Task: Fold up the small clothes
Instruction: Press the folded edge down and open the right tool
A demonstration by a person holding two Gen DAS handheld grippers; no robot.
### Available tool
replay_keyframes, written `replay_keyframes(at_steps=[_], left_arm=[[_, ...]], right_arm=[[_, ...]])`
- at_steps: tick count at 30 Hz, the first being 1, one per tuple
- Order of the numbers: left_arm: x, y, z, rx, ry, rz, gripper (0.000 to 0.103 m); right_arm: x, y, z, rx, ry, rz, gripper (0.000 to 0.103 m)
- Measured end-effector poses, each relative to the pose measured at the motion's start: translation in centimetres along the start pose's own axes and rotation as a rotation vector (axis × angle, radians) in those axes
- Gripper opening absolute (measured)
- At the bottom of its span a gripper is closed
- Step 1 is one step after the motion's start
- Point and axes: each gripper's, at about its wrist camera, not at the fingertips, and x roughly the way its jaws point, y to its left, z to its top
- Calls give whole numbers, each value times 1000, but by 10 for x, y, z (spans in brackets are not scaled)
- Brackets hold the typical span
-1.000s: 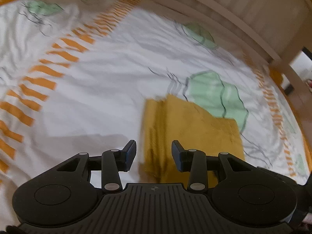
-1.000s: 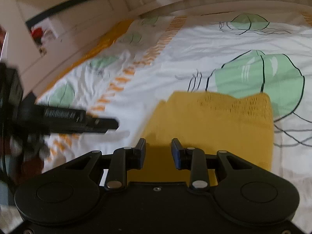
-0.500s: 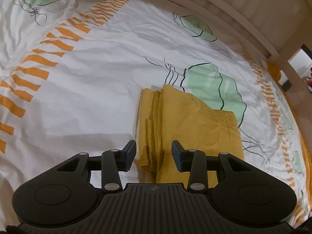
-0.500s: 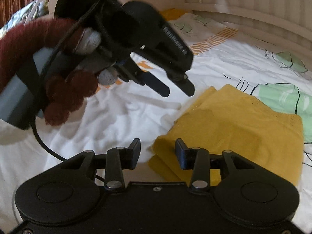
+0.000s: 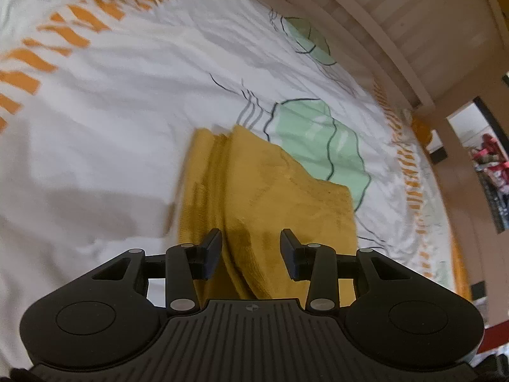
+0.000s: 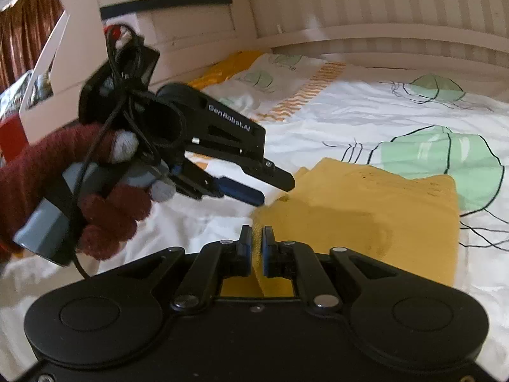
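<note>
Mustard-yellow garment (image 5: 280,197): a folded knit piece is laid on the white bedsheet (image 5: 111,133), with one corner over a green leaf print (image 5: 321,140).
Left gripper (image 5: 251,254): the fingers are held apart above the near edge of the garment; cloth is seen between them, but no pad is pressed on it.
Right gripper (image 6: 257,248): the fingers are drawn together and a near corner of the yellow cloth is pinched between the pads.
Only in the right wrist view: the left gripper is seen from the side, held by a hand in a maroon knitted glove (image 6: 105,213) with grey fingertips; a black cable is looped over the tool, and its tips hover just above the garment's left corner.
Only in the left wrist view: the stacked layers along the garment's left edge are shown, and a doorway (image 5: 477,162) is seen beyond the wooden bed frame (image 5: 397,31).
</note>
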Motion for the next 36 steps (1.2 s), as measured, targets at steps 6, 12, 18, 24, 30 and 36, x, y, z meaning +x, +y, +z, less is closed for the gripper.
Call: replay_keyframes(at_steps=[6,12,18,24,30,36], left_arm=[[18,-4,-3,-4,32,6,39],[42,-1,10,-19,58,2,39],[61,11,33,-84,43,-21,37],[56,-4,29,36,-32,50,7],[23,-12,17,150,-120,90,7],[47,26,21,15,-61,127,15]], right_arm=[[-8,-16,1,64,-17,17,12],[-3,-20,-3,65,6,45,12],[2,-19,-9,63,28,67,12],[1,-16,-10,61,34,67,12],[3,-6,-11,39,43,88,12],[29,-6,-18,87,176,136,26]])
